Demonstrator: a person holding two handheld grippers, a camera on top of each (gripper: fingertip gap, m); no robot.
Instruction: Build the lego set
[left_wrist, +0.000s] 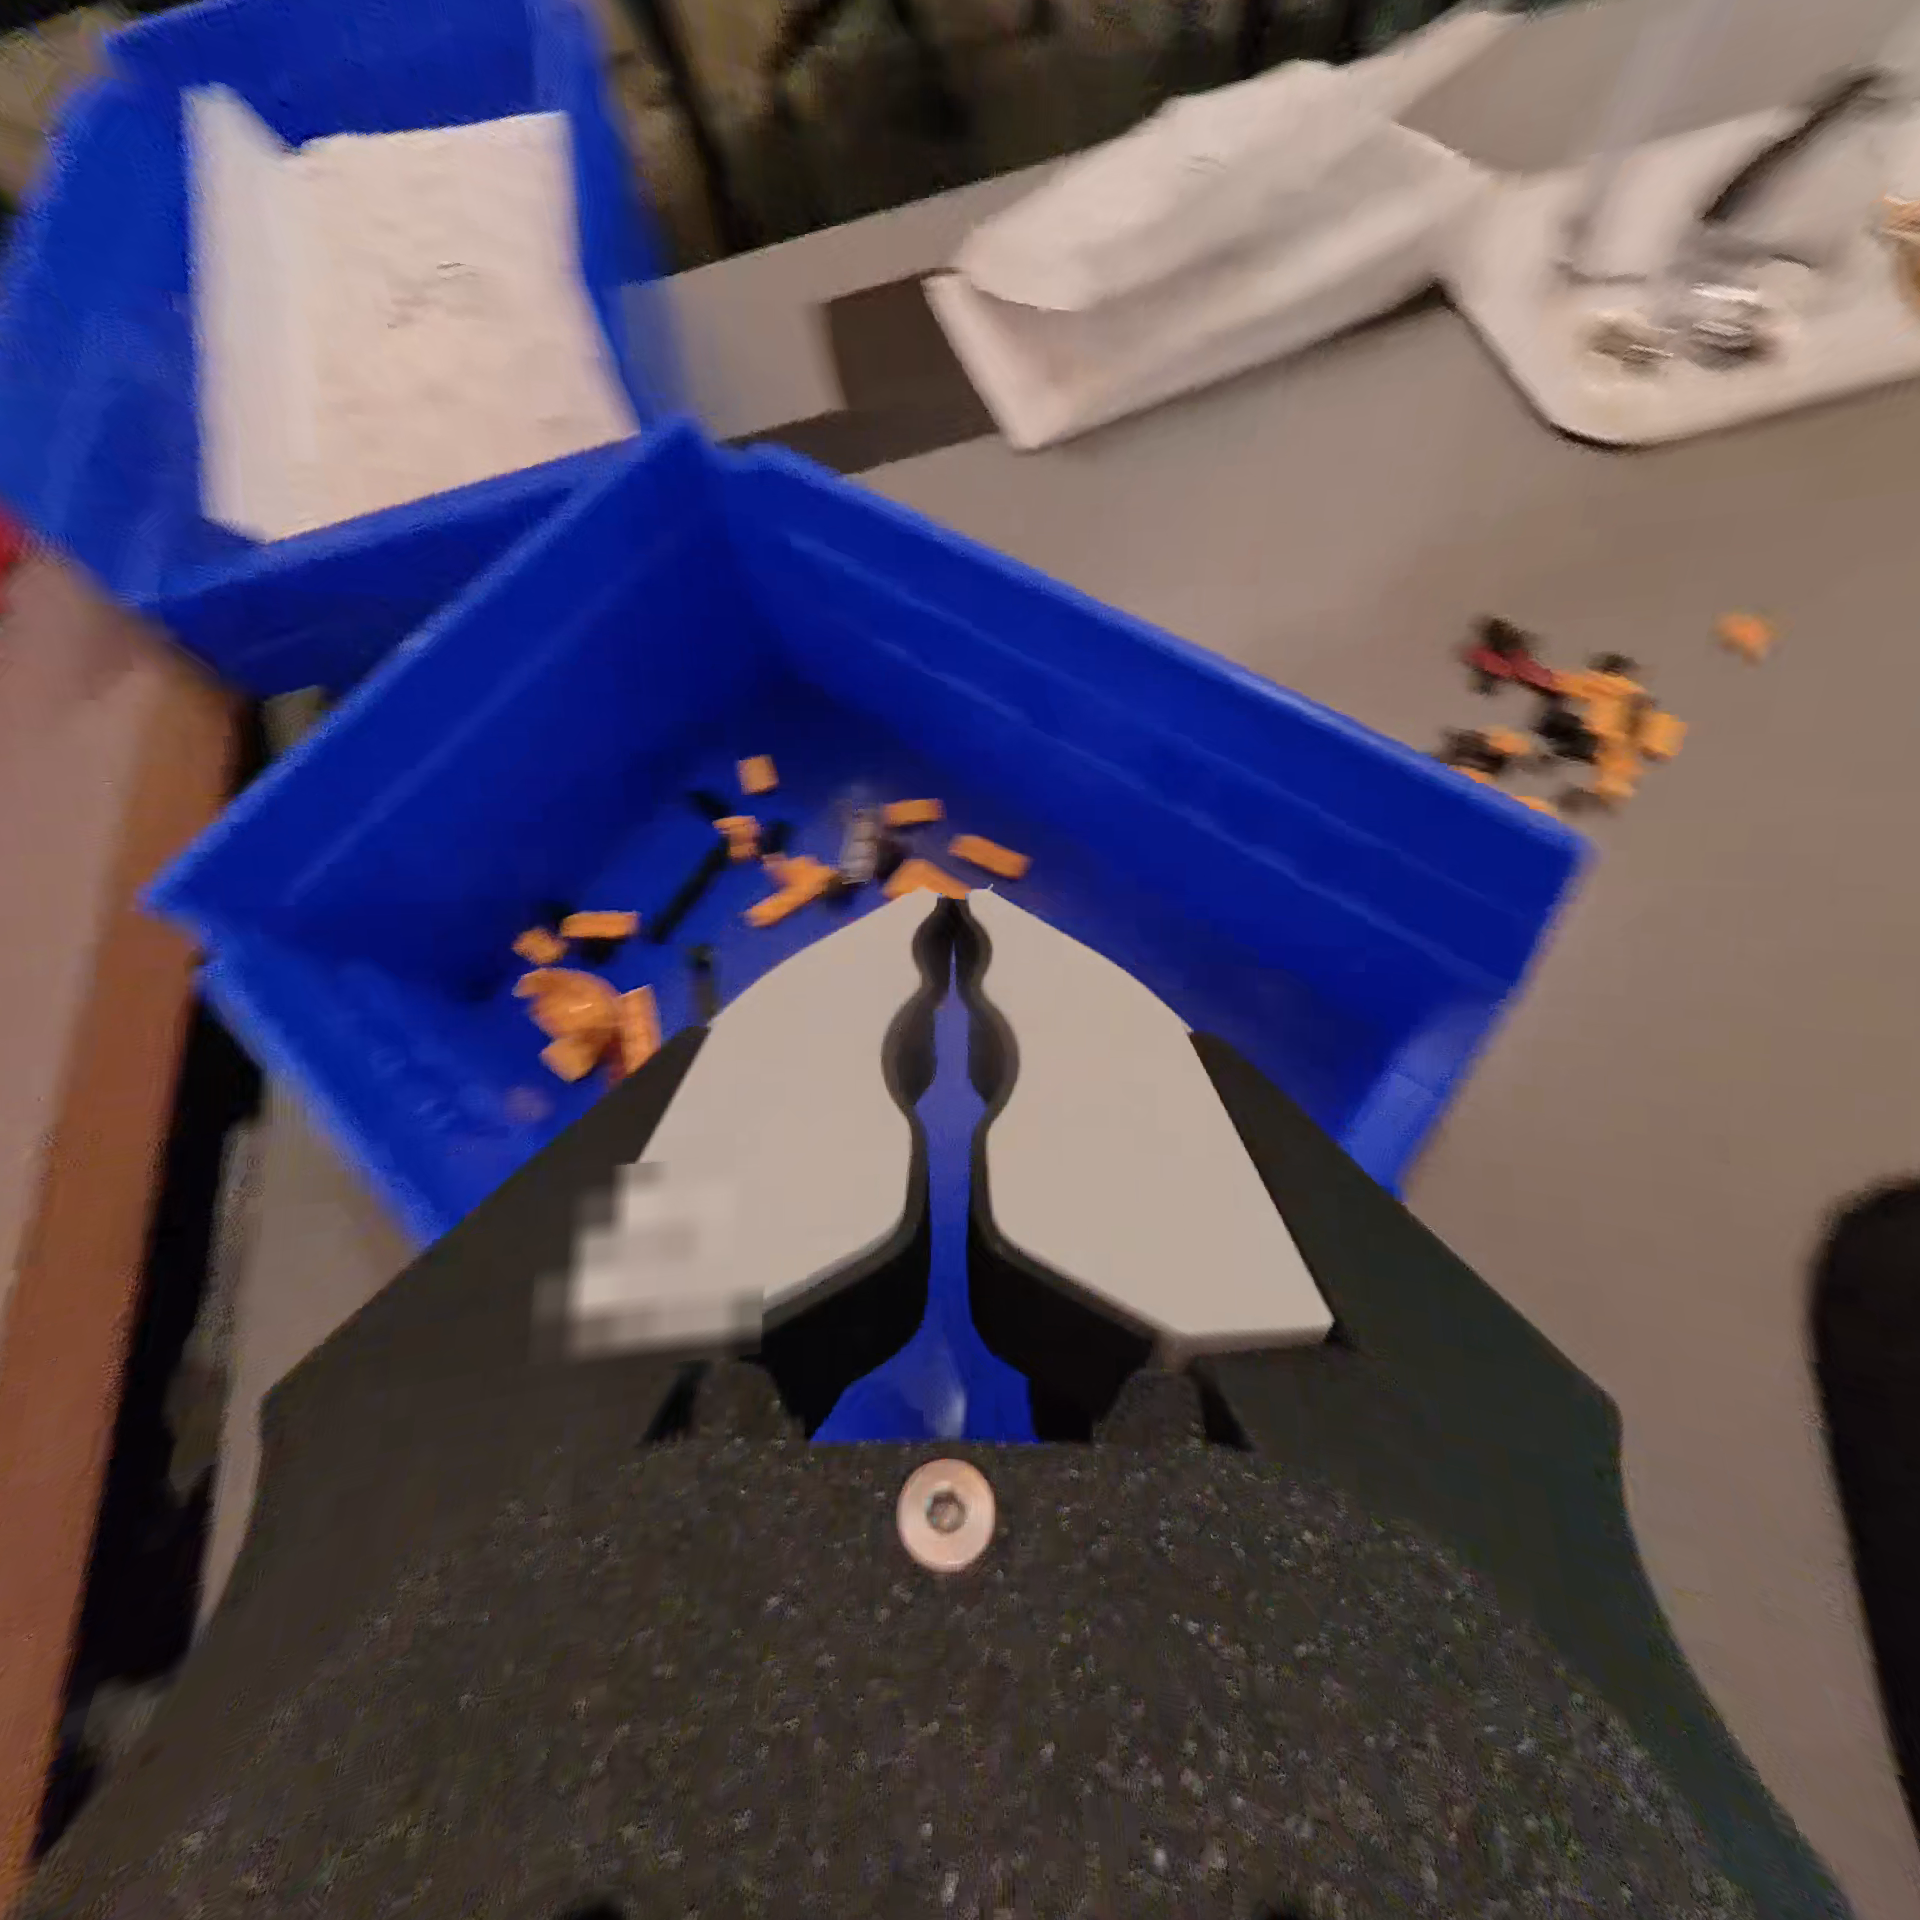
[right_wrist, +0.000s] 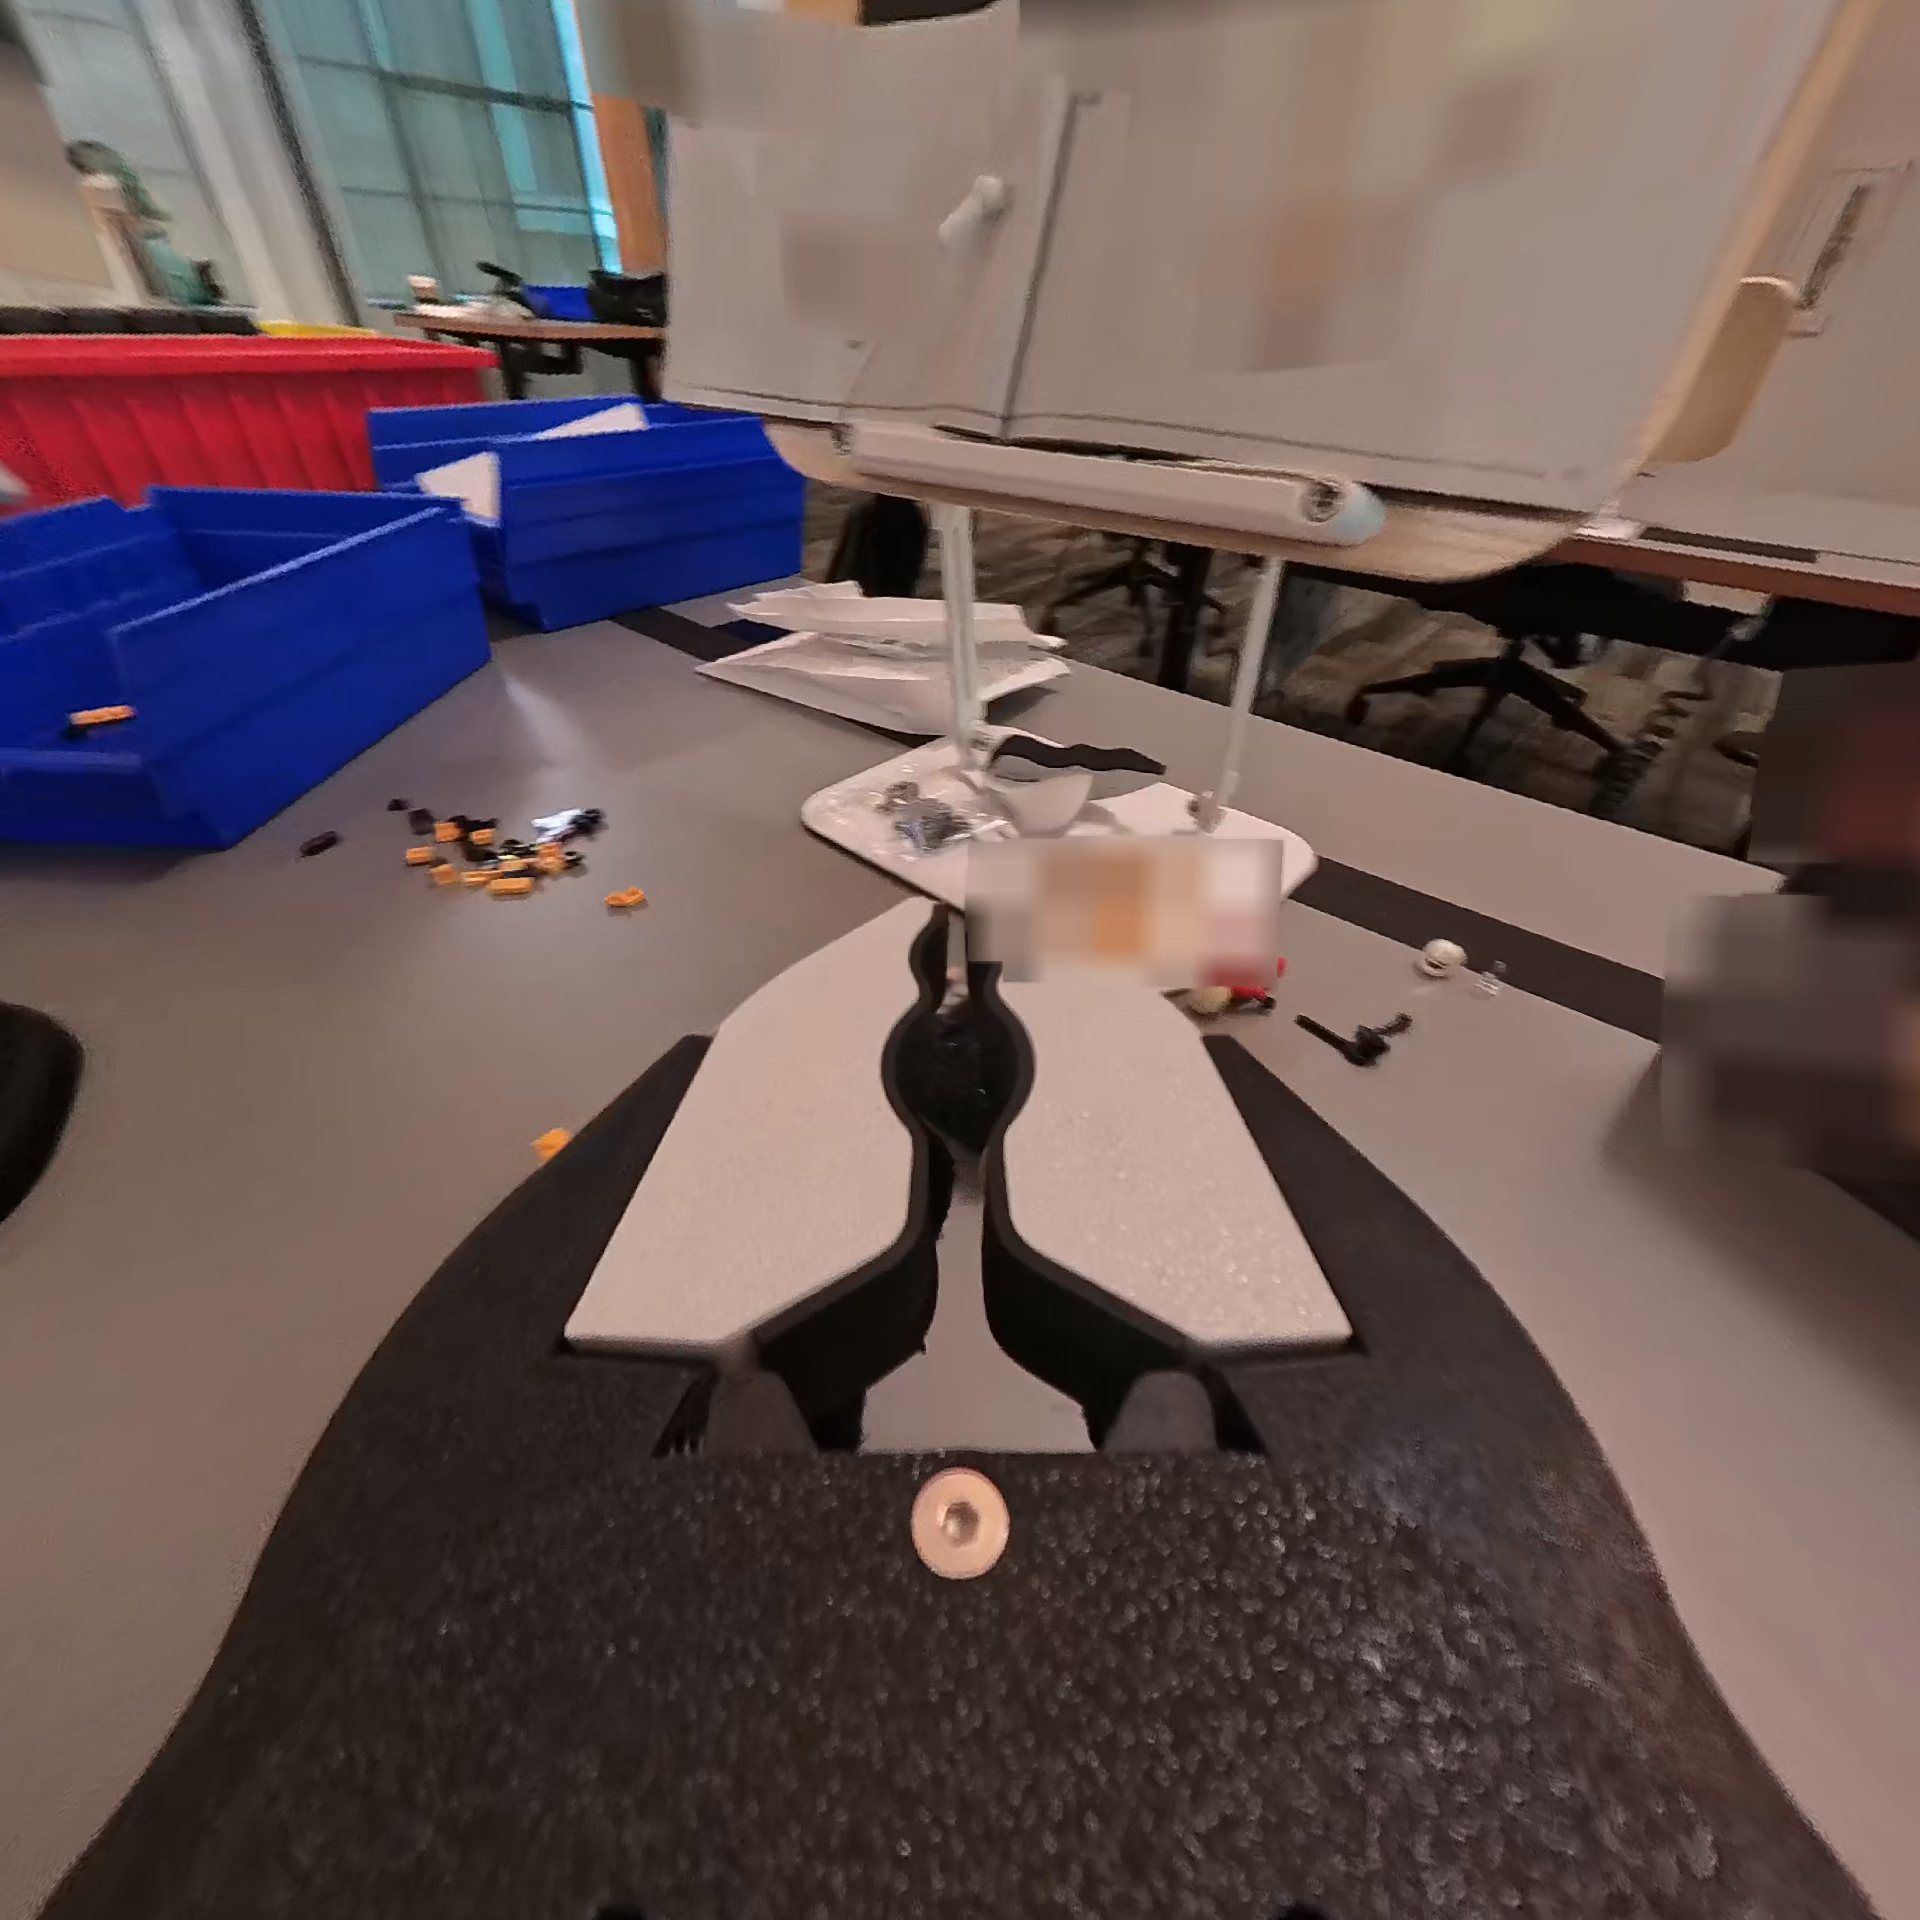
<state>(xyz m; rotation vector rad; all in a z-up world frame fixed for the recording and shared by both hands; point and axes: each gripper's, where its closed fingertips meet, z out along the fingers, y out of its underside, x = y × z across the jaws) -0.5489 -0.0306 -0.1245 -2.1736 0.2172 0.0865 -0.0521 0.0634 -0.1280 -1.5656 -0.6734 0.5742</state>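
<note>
The left gripper (left_wrist: 951, 906) has its jaws pressed together at the tips, and nothing shows between them. They hover over the near blue bin (left_wrist: 1195, 790) at the centre of the frame, tips just above an orange piece among the loose orange and black bricks (left_wrist: 790, 862) on its floor.

The right gripper (right_wrist: 951, 920) has its jaws drawn close around something dark in the rounded hollow behind the tips; what it is cannot be made out, so whether it is truly pinched I cannot tell.

Outward, a second scatter of bricks (right_wrist: 488, 847) lies on the grey desk (right_wrist: 312, 1039) at centre left of the right wrist view, beside the bin. A white stand (right_wrist: 1039, 810) holding an open booklet sits at upper centre.

The step in hand looks like fetching a brick from the bin. To do it well, the left jaws should spread before descending, straddle one piece clear of its neighbours, and grip its flat sides squarely. The blur suggests quick motion; slowing would help.
</note>
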